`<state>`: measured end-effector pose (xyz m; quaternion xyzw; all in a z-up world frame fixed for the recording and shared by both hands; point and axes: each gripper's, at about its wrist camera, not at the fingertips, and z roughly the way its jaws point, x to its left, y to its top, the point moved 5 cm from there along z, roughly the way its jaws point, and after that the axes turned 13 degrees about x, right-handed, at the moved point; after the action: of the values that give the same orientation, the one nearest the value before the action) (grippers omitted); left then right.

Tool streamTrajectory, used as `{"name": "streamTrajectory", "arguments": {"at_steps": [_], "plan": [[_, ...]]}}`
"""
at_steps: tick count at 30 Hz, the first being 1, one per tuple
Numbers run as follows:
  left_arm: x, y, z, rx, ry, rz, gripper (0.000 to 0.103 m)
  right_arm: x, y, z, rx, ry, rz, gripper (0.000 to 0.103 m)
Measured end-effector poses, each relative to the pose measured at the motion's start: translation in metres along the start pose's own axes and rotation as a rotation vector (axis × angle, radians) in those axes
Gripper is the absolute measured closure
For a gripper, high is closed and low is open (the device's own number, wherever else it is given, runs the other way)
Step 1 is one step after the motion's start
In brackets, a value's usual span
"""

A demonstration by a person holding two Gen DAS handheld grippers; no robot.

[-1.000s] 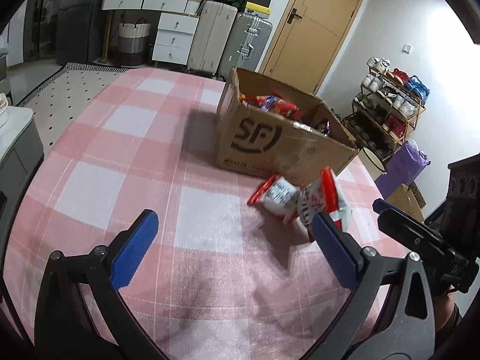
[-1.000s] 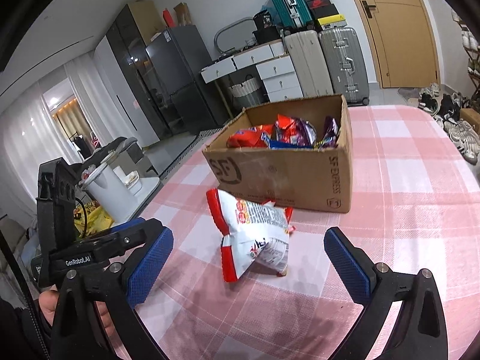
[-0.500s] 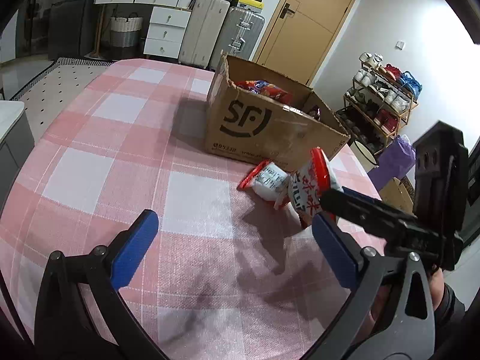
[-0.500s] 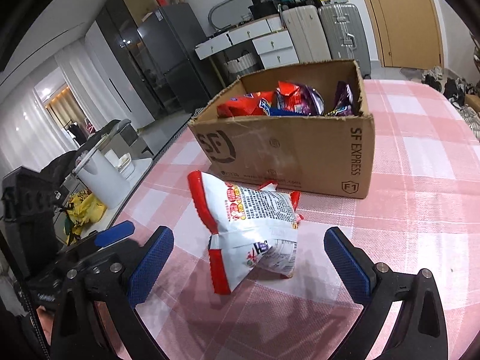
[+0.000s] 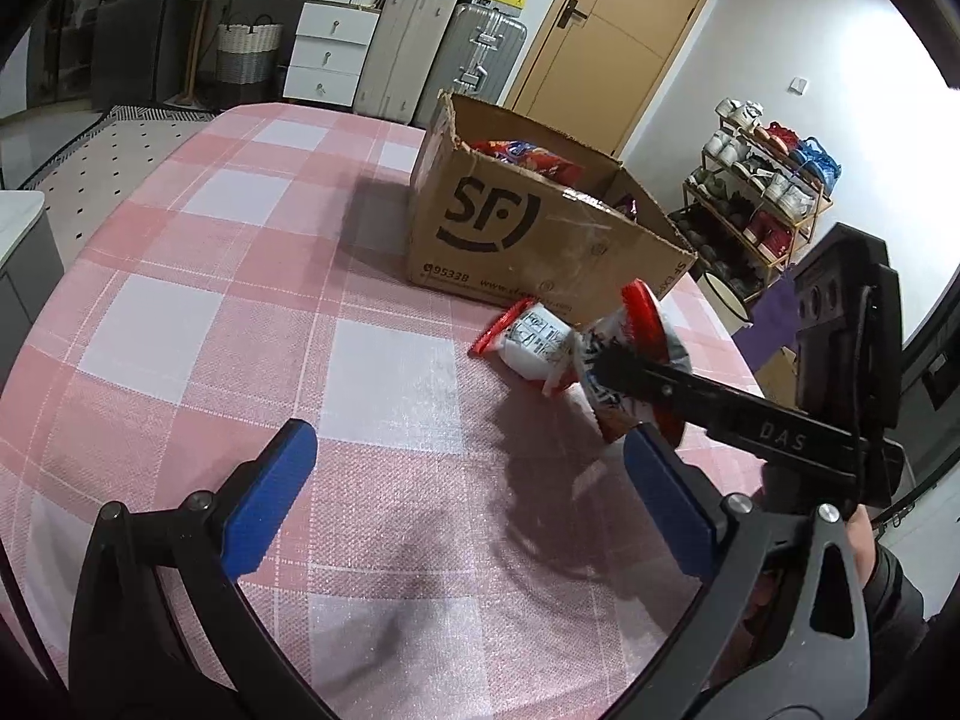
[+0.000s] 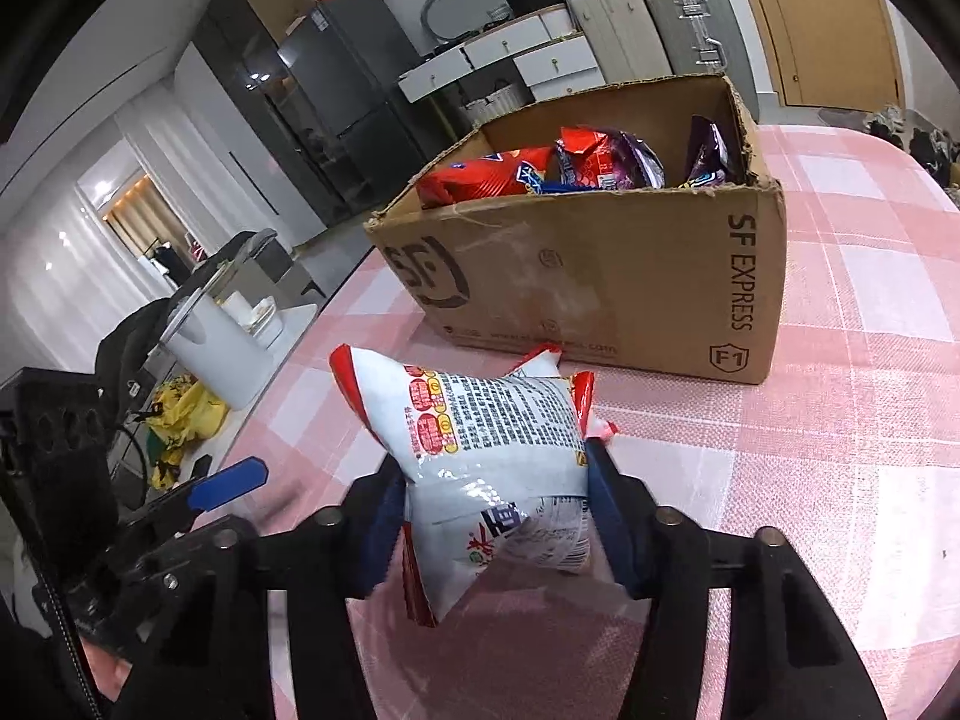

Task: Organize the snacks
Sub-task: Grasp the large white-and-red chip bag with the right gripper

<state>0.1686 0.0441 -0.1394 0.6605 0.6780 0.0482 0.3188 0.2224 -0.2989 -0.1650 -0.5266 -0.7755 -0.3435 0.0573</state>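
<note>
Several snacks already lie in the box (image 6: 600, 276); just before it the right gripper (image 6: 495, 510) is closing on the last bag (image 6: 492, 450), left gripper (image 5: 468, 504) apart, empty.

surface: checked table (image 5: 252, 312) | on it: cardboard box (image 5: 528, 240), probably snack bags (image 5: 534, 345)

Our right gripper (image 6: 495, 516), wide apart a second ago, now closes its jaws around the white snack bag (image 6: 492, 450), blue pads pinching both sides
</note>
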Motion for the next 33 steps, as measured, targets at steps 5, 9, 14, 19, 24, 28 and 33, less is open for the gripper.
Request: {"name": "streamTrajectory", "arguments": {"at_steps": [5, 9, 14, 19, 24, 28, 33], "plan": [[0.0, 0.0, -0.001, 0.001, 0.012, -0.001, 0.001, -0.002, -0.008, -0.017, -0.041, 0.032, 0.008, 0.052], [-0.002, 0.0, -0.002, 0.0, 0.024, 0.006, 0.001, -0.01, -0.015, -0.031, -0.068, 0.039, 0.043, 0.052], [-0.006, -0.001, 0.001, 0.014, 0.031, 0.019, 0.001, -0.012, -0.022, -0.046, -0.092, 0.047, 0.045, 0.052], [-0.011, 0.001, 0.004, 0.021, 0.038, 0.031, 0.001, -0.011, -0.033, -0.057, -0.09, 0.045, 0.025, 0.052], [-0.022, 0.006, 0.01, 0.036, 0.037, 0.061, 0.001, -0.015, -0.043, -0.07, -0.105, 0.035, 0.02, 0.052], [-0.031, 0.013, 0.019, 0.049, 0.044, 0.092, 0.001, -0.026, -0.05, -0.081, -0.123, 0.033, 0.047, 0.052], [-0.039, 0.03, 0.039, 0.097, 0.037, 0.096, 0.001, -0.039, -0.059, -0.095, -0.141, 0.021, 0.078, 0.052]]}}
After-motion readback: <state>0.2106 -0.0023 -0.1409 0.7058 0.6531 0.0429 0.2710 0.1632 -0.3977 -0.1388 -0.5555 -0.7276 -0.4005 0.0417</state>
